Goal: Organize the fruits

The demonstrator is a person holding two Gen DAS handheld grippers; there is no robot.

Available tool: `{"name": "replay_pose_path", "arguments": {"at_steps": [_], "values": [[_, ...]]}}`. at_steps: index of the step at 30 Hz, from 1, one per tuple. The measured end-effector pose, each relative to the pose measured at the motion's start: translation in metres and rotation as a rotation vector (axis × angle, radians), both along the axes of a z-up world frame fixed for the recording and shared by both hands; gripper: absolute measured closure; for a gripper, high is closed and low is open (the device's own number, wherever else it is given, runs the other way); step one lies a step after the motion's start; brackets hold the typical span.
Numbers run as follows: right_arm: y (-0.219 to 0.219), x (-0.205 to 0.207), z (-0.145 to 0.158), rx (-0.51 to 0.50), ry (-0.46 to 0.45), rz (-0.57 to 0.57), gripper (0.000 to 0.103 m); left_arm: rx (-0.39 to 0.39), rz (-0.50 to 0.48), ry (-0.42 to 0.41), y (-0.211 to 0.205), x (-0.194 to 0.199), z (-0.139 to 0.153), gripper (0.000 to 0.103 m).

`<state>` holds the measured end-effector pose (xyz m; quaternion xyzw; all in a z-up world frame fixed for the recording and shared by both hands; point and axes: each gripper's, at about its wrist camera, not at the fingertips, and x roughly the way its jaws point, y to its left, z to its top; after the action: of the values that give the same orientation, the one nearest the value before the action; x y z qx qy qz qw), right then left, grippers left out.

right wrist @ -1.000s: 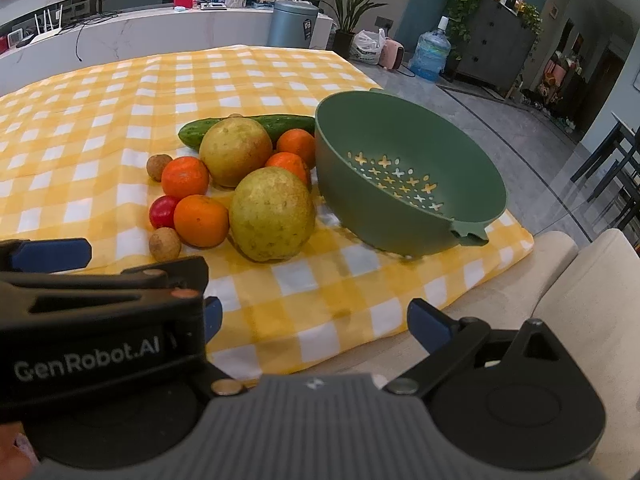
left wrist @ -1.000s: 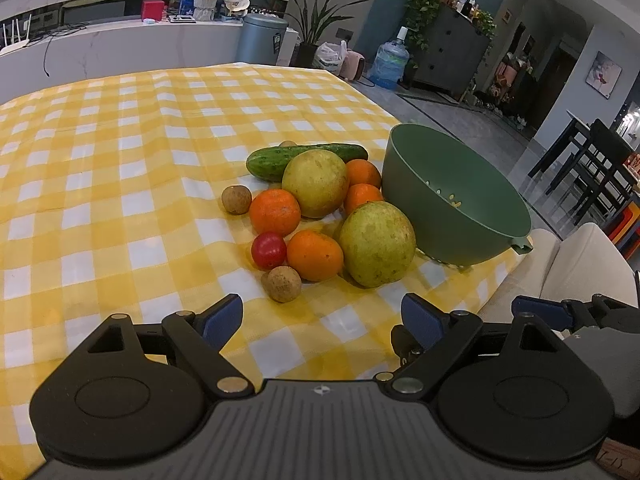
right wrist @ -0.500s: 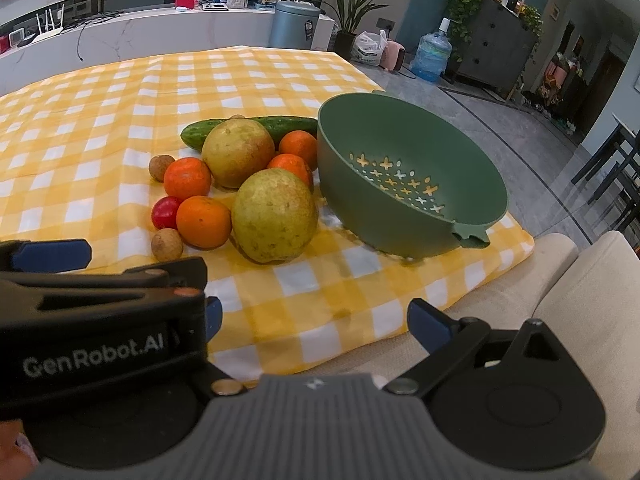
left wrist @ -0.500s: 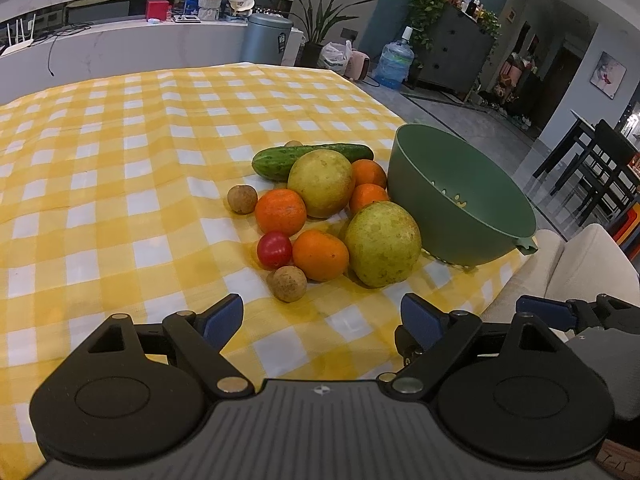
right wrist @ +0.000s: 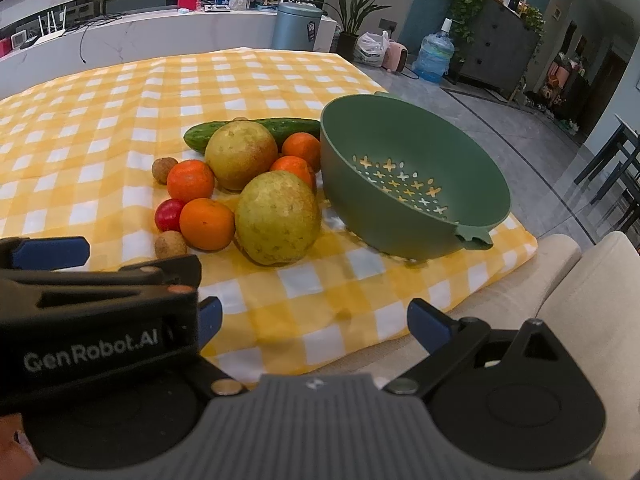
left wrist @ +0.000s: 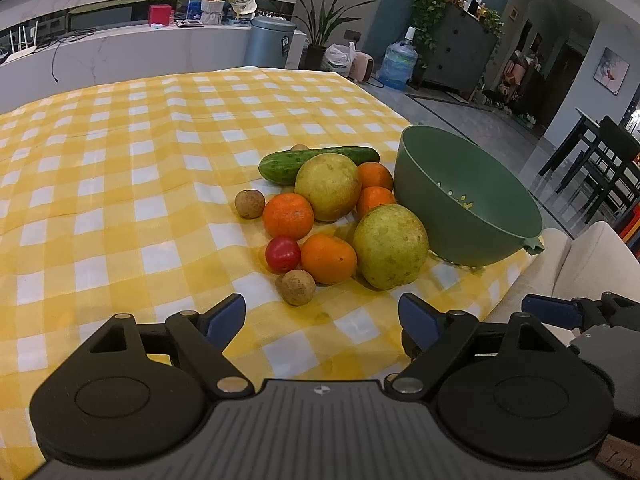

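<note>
A pile of fruit lies on the yellow checked tablecloth [left wrist: 120,200]: two large yellow-green pears [left wrist: 390,246] [left wrist: 328,186], several oranges [left wrist: 328,258], a red tomato [left wrist: 283,254], small brown longans [left wrist: 298,287] and a cucumber [left wrist: 316,162]. An empty green colander bowl [left wrist: 464,200] stands to their right; it also shows in the right wrist view [right wrist: 412,184]. My left gripper [left wrist: 322,318] is open and empty, just short of the nearest longan. My right gripper [right wrist: 314,320] is open and empty over the table's near edge, beside the left gripper's body [right wrist: 92,312].
A beige sofa [right wrist: 560,280] sits below the table's right edge. Beyond the table are a counter with clutter [left wrist: 160,36], a grey bin [left wrist: 268,42], plants, a water jug [left wrist: 398,64] and dark chairs [left wrist: 600,160].
Both grippers have crept slightly forward toward the fruit; the fruit and bowl sit a little lower and larger in both views. Nothing was grasped.
</note>
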<state>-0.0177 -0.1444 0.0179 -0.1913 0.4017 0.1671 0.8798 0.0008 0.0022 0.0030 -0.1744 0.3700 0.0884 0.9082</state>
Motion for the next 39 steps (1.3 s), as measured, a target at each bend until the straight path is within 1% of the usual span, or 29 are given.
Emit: {"name": "replay_pose_path", "arguments": {"at_steps": [9, 14, 19, 26, 31, 35, 39], "values": [[-0.002, 0.001, 0.001, 0.008, 0.002, -0.005, 0.008, 0.002, 0.007, -0.001, 0.002, 0.000, 0.000, 0.002], [-0.002, 0.001, 0.002, 0.019, 0.001, 0.000, 0.008, -0.011, 0.007, 0.002, 0.005, 0.000, -0.001, 0.003], [-0.003, 0.002, 0.001, 0.025, 0.002, -0.003, 0.008, 0.000, 0.000, 0.002, 0.004, -0.001, 0.000, 0.003], [-0.009, 0.008, -0.001, 0.072, 0.024, -0.029, 0.008, 0.002, 0.015, 0.003, 0.005, -0.001, 0.001, 0.004], [-0.013, 0.012, -0.004, 0.138, 0.033, -0.043, 0.008, -0.013, 0.036, -0.002, 0.012, -0.003, 0.003, 0.005], [-0.016, 0.018, -0.009, 0.256, 0.056, -0.044, 0.008, -0.033, 0.070, -0.011, 0.024, -0.005, 0.006, 0.005], [-0.014, 0.021, -0.020, 0.372, 0.025, -0.016, 0.011, -0.060, 0.123, -0.007, 0.041, -0.006, 0.005, 0.005]]}}
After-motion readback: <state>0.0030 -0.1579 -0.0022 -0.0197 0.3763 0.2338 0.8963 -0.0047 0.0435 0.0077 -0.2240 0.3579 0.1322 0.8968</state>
